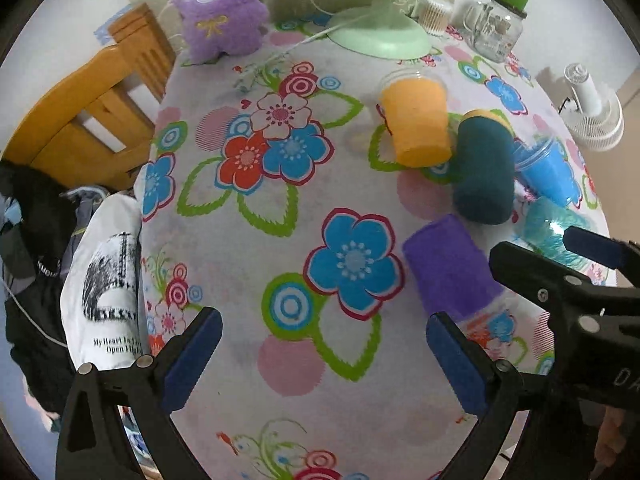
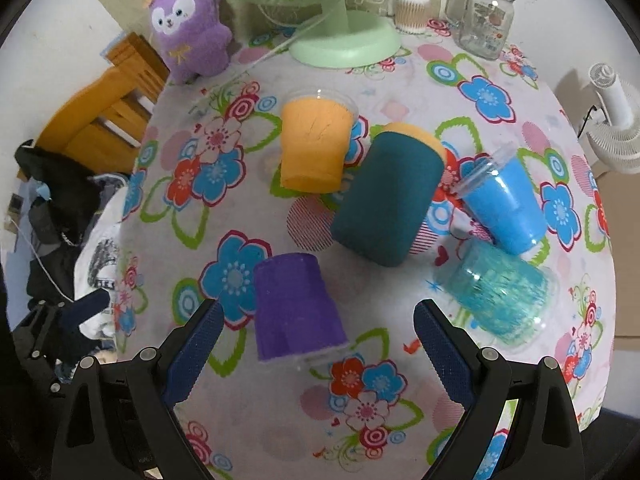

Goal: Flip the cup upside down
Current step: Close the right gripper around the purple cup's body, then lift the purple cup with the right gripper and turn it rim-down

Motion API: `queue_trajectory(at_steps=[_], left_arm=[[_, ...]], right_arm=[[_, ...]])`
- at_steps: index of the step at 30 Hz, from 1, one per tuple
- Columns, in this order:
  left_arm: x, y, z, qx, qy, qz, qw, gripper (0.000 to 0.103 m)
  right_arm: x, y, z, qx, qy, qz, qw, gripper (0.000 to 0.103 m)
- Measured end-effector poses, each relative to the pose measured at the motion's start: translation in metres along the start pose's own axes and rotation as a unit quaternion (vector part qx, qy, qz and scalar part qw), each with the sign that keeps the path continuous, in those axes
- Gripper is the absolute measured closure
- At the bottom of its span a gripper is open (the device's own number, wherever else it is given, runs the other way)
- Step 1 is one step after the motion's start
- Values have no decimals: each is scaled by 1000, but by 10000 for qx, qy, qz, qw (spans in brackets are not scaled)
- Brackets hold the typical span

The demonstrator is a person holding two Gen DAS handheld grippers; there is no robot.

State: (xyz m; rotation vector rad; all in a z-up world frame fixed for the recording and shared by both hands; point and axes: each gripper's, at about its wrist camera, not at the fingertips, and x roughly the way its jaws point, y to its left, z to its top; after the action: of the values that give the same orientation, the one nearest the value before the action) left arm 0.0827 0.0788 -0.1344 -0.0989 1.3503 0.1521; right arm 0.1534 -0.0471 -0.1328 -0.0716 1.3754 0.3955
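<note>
Several cups lie on the floral tablecloth [image 2: 280, 420]. A purple cup [image 2: 294, 308] stands rim down just ahead of my right gripper [image 2: 318, 326], between its open fingers but not touched. An orange cup [image 2: 314, 144], a dark teal cup [image 2: 386, 196], a blue cup [image 2: 502, 204] and a clear turquoise cup [image 2: 498, 290] sit behind and to the right. In the left wrist view my left gripper [image 1: 324, 338] is open and empty over bare cloth; the purple cup [image 1: 448, 268] is at its right, beside the right gripper [image 1: 560, 276].
A green fan base [image 2: 344, 42], a purple plush toy [image 2: 188, 28], a glass jar [image 2: 484, 20] and a cotton-swab tub [image 2: 412, 10] stand at the back. A wooden chair [image 1: 88, 112] with clothes [image 1: 100, 292] is left of the table. A white fan [image 2: 616, 120] is off the right edge.
</note>
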Motion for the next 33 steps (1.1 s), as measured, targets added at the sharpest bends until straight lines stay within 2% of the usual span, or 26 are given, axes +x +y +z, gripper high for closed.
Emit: queue_trajectory(at_steps=[9, 16, 21, 26, 33], left_arm=[[31, 12, 10, 111, 195, -144, 9996, 0], [55, 18, 13, 169, 430, -153, 9988, 0], [68, 21, 14, 150, 564, -177, 9981, 0], [78, 21, 14, 207, 638, -113, 9977, 0], [82, 19, 13, 137, 652, -103, 9977, 0]], right_arm=[[44, 18, 14, -467, 516, -353, 9969, 7], [73, 30, 21, -805, 951, -547, 9907, 15], [88, 35, 22, -899, 1161, -516, 9878, 25], [98, 37, 21, -1003, 1309, -476, 9852, 44], [97, 35, 19, -999, 1207, -295, 9872, 46]])
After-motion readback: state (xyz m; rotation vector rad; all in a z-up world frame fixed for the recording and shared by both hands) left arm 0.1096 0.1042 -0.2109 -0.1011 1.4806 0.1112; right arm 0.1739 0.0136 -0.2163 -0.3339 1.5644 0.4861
